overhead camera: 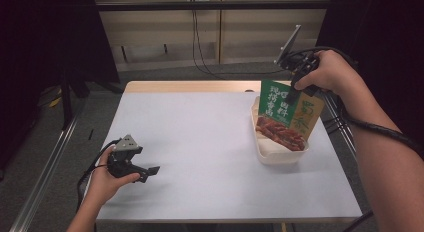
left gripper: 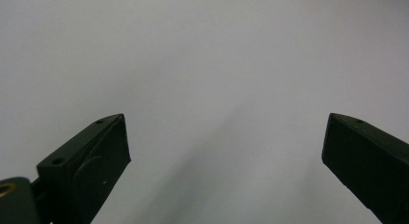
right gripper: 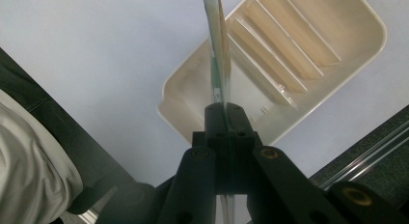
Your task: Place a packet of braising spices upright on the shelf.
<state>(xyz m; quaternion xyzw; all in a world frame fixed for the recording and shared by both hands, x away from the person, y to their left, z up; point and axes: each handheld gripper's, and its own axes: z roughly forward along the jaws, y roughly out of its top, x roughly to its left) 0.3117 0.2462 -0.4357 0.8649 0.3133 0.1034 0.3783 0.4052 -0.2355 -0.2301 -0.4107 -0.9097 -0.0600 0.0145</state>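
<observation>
Idle near the table's front edge, the left gripper (overhead camera: 150, 170) is spread wide, while the food pouch (overhead camera: 287, 114), pinched by the right gripper (overhead camera: 290, 96), is held above the tray (overhead camera: 272, 154), not yet set in.

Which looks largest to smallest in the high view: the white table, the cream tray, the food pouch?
1. white table
2 and 3. cream tray and food pouch: similar in apparent size, and the pouch is held up nearer the camera by the right tool, so I won't rank them.
</observation>
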